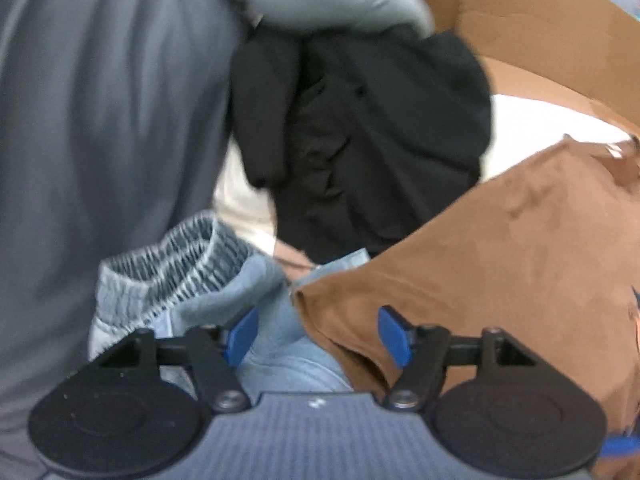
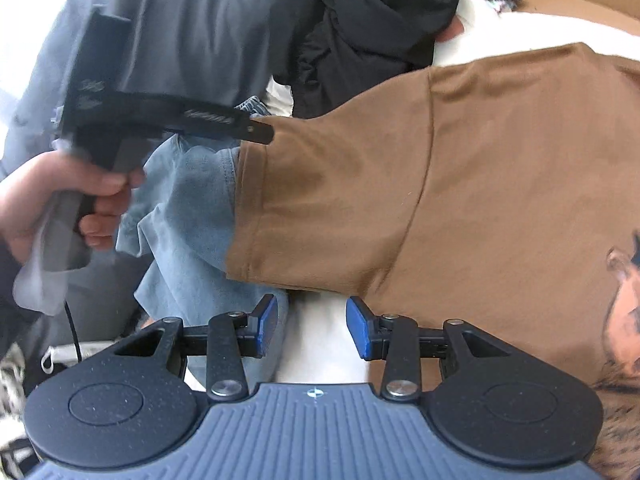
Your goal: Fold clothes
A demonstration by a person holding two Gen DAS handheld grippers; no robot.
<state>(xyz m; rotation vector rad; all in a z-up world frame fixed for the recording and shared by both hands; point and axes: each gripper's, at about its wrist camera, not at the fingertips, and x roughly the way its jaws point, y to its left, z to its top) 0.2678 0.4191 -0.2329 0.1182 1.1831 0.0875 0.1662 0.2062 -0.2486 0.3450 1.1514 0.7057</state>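
Evidently picking is underway: both hand-held grippers, left [image 1: 314, 336] and right [image 2: 312, 326], gape empty. Brown shirt [image 2: 460, 184] fills the frame's right; next, nip its sleeve hem.

Each gripper has a ribbed grey-blue body, two black round discs, black linkage arms with silver screws, and blue pads [image 1: 241, 336] on its fingers. The right gripper [image 2: 313, 328] bears a small compass-like mark on its body. The left gripper [image 1: 316, 334] shows from the side as a black frame with a grey handle and a thin black cable.
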